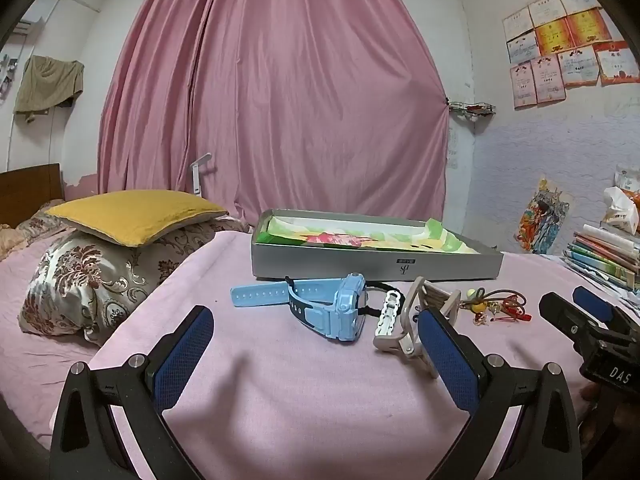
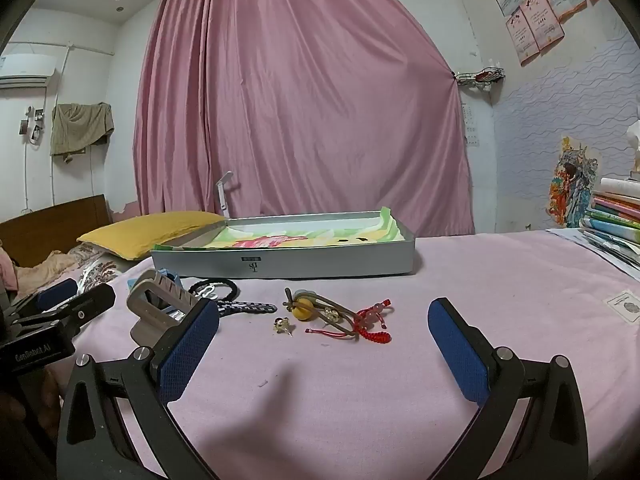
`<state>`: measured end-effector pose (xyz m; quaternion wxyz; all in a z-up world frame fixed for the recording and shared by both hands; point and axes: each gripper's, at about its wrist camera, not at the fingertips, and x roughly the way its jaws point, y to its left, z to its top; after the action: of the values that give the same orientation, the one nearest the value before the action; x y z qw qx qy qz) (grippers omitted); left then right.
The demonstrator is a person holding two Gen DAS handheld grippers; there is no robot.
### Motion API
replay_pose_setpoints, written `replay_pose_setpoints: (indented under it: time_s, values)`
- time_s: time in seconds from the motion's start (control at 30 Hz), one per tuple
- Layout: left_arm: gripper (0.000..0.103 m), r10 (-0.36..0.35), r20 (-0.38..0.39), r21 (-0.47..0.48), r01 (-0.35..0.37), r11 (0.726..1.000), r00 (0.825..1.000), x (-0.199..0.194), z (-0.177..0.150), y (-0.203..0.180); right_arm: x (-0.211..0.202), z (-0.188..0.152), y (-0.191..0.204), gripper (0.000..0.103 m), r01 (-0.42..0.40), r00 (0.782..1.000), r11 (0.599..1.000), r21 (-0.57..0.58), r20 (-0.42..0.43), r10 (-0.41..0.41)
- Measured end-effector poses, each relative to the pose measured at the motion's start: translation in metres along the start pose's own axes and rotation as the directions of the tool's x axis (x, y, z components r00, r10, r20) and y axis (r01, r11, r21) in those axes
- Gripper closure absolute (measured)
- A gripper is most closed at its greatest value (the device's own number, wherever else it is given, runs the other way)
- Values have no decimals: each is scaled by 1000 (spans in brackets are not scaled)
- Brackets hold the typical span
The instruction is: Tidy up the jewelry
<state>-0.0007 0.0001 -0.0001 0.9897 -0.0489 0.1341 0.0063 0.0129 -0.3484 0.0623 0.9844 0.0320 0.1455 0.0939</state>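
Both tools, the left tool [image 1: 316, 344] and the right tool [image 2: 324, 340], hover with fingers spread wide and nothing between them, low over the pink bed [image 1: 280, 400].

Jewelry lies loose on the bed in front of the grey box [image 2: 288, 264], which sits toward the bed's far edge: a blue watch [image 1: 340, 308] on its side, a white bracelet [image 1: 388, 314] just beside it, a beige hair claw [image 1: 416, 320] near the left tool's right finger, and a tangle of a red cord bracelet [image 2: 370, 326] and a brown cord with a yellow bead [image 2: 304, 310] ahead of the right tool. A small clear charm [image 2: 282, 325] lies just left of that tangle.
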Motion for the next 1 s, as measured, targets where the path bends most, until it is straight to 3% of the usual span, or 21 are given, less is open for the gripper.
replay_pose_setpoints:
  time_s: [1.0]
  values:
    - [1, -3, -10, -1, 3, 1000, 1000, 2, -3, 1, 0, 0, -1, 1, -1, 1000, 1000, 1, -2, 1]
